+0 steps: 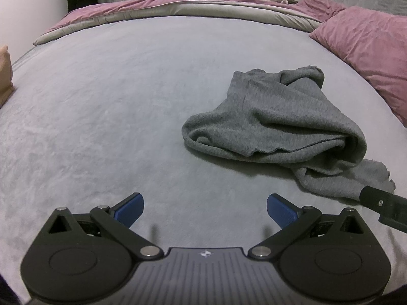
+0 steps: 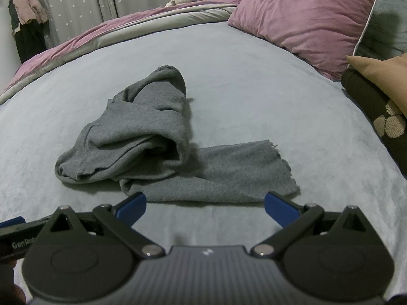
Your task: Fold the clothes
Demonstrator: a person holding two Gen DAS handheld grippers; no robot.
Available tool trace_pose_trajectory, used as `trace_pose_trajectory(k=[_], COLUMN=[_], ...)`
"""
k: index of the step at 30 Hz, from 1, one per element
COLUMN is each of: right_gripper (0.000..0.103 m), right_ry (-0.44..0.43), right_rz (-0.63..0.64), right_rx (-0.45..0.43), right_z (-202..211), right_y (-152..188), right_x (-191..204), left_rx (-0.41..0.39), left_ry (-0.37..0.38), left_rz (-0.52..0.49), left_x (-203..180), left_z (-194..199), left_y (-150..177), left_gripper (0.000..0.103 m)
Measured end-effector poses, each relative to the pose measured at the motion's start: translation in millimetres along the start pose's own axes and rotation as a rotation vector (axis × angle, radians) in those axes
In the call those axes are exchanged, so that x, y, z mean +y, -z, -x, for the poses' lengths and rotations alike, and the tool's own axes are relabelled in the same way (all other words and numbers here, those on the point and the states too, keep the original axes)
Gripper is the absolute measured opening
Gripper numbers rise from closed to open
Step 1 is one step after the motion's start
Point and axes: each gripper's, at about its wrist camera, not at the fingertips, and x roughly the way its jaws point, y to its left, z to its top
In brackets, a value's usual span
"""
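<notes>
1. Left wrist view, far left: peach cushion [image 1: 5, 68] at the bed's edge, well apart from the work.
2. Left gripper [image 1: 205, 209]: jaws spread wide, blue pads [image 1: 129, 209] bare, nothing held; it hovers over bare grey bedsheet [image 1: 101, 101], apart from the garment.
3. Grey knit garment [image 1: 274, 122]: crumpled on the sheet, right of the left gripper; one part rolled over on itself, a flat tail running toward the right gripper.
4. Right gripper [image 2: 205, 208]: jaws wide apart, empty, pads just short of the near hem of the flat tail [image 2: 229, 172].
5. Mauve pillow [image 2: 305, 17]: beyond the garment, well apart. Dark cushion with paw motif [image 2: 381, 117] at far right.
6. Containers: none in view.
7. Risks, as judged: a pinch on the rolled part may catch several layers and drag the bundle rather than open it; the loose knit may slip from the pads; the frayed hem may snag; pads pressed low may also nip the sheet.
</notes>
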Motion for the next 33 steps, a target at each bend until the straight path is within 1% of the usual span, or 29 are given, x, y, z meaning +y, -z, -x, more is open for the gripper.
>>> trace_pose_trajectory(k=[33], right_gripper=[0.103], right_ry=[0.003], right_rz=[0.006], right_rx=[0.008], right_z=[-4.5], right_y=[-0.1], right_x=[4.3], left_rx=[0.014], left_ry=[-0.005], left_rz=[-0.016], left_x=[-1.2], left_z=[-3.4], left_y=[2.1], left_gripper=[0.103])
